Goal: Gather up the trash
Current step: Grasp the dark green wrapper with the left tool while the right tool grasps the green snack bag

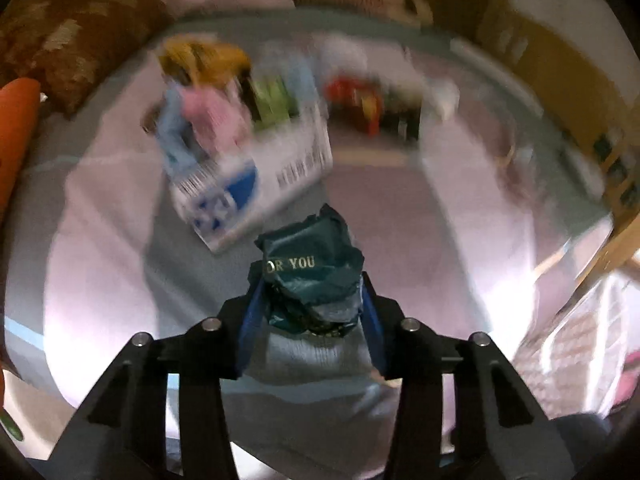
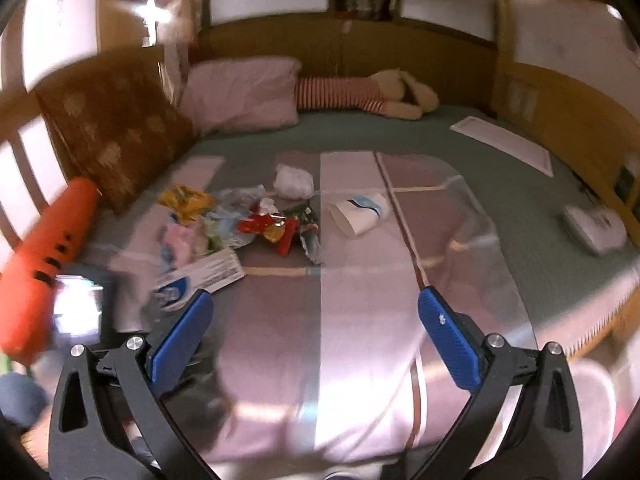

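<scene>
My left gripper [image 1: 310, 296] is shut on a crumpled dark green wrapper [image 1: 310, 272] printed "FOR YOU", held above the bed. Beyond it, blurred, lie a white and blue box [image 1: 256, 184], yellow [image 1: 208, 60], pink [image 1: 212, 116] and red wrappers [image 1: 352, 96]. My right gripper [image 2: 316, 312] is open and empty above the pink striped bedspread [image 2: 352, 320]. Ahead of it lies a trash pile: yellow wrapper [image 2: 186, 200], red wrappers [image 2: 268, 228], white box [image 2: 200, 276], crumpled white paper [image 2: 292, 182] and a tipped paper cup [image 2: 360, 212].
A brown cushion [image 2: 116, 128], pink pillow [image 2: 244, 96] and striped plush toy [image 2: 360, 96] sit at the bed's head. An orange carrot plush [image 2: 44, 252] lies at the left. A white tissue box [image 2: 596, 228] and a flat white sheet [image 2: 504, 144] are at the right.
</scene>
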A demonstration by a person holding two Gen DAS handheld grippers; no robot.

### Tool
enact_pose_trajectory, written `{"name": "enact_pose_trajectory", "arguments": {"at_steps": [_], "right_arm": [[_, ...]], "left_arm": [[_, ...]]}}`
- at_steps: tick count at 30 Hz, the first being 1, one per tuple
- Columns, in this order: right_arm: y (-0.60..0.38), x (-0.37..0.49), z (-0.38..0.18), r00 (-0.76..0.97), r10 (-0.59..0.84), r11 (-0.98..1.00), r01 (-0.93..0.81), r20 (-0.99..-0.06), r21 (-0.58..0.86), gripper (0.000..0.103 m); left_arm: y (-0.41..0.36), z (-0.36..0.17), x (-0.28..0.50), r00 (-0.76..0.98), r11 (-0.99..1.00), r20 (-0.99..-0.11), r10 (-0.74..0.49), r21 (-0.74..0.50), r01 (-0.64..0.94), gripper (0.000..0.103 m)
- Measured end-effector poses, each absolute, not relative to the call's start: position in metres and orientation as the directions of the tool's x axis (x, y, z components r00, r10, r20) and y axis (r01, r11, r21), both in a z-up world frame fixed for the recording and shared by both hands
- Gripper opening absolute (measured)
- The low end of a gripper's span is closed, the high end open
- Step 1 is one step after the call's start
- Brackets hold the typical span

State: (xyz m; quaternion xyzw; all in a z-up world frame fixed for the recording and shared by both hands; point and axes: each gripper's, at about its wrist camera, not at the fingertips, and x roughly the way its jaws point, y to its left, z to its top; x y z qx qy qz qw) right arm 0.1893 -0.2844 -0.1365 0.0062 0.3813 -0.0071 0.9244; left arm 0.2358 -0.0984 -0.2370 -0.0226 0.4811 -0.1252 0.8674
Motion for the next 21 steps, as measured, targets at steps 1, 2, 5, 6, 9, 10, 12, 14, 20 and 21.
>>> {"name": "enact_pose_trajectory", "arguments": {"at_steps": [1, 2, 5, 6, 9, 10, 12, 14, 20, 21], "right_arm": [[-0.283, 0.215, -0.148, 0.681, 0.016, 1.0, -0.003, -0.732, 0.019, 0.1], [-0.282, 0.231, -0.157, 0.659, 0.034, 0.999, -0.015, -0.751, 0.032, 0.1], [-0.277, 0.286, -0.193, 0.596, 0.045, 0.999, -0.052, -0.802, 0.017, 0.092], [-0.275, 0.303, -0.207, 0.575, 0.028, 0.998, -0.06, -0.818, -0.008, 0.09], [-0.276, 0.341, -0.241, 0.555, -0.015, 0.997, -0.058, -0.832, -0.057, 0.064], [-0.278, 0.35, -0.254, 0.542, -0.016, 0.997, -0.052, -0.84, -0.052, 0.052], [-0.286, 0.362, -0.275, 0.491, 0.011, 0.999, -0.032, -0.871, -0.005, 0.011], [-0.292, 0.36, -0.273, 0.498, 0.025, 1.0, -0.021, -0.867, 0.016, 0.003], [-0.298, 0.305, -0.179, 0.662, 0.031, 0.999, -0.027, -0.749, 0.018, 0.002], [-0.299, 0.29, -0.161, 0.685, 0.057, 0.998, -0.028, -0.726, 0.052, 0.002]], "left_arm": [[-0.094, -0.225, 0.235, 0.538, 0.967, -0.807, -0.244, -0.163, 0.194, 0.044], [-0.083, -0.203, 0.235, 0.587, 0.965, -0.768, -0.257, -0.173, 0.196, 0.044], [-0.061, -0.153, 0.239, 0.668, 0.955, -0.682, -0.298, -0.217, 0.204, 0.043], [-0.057, -0.14, 0.242, 0.686, 0.955, -0.664, -0.297, -0.212, 0.208, 0.043], [-0.052, -0.106, 0.259, 0.732, 0.959, -0.621, -0.28, -0.155, 0.236, 0.043], [-0.05, -0.099, 0.263, 0.747, 0.962, -0.608, -0.268, -0.131, 0.238, 0.043], [-0.045, -0.094, 0.272, 0.784, 0.972, -0.578, -0.225, -0.074, 0.224, 0.044], [-0.038, -0.105, 0.277, 0.795, 0.978, -0.573, -0.197, -0.063, 0.198, 0.044], [-0.03, -0.138, 0.276, 0.735, 0.978, -0.646, -0.205, -0.118, 0.17, 0.043], [-0.03, -0.135, 0.273, 0.741, 0.978, -0.639, -0.208, -0.115, 0.175, 0.044]]}}
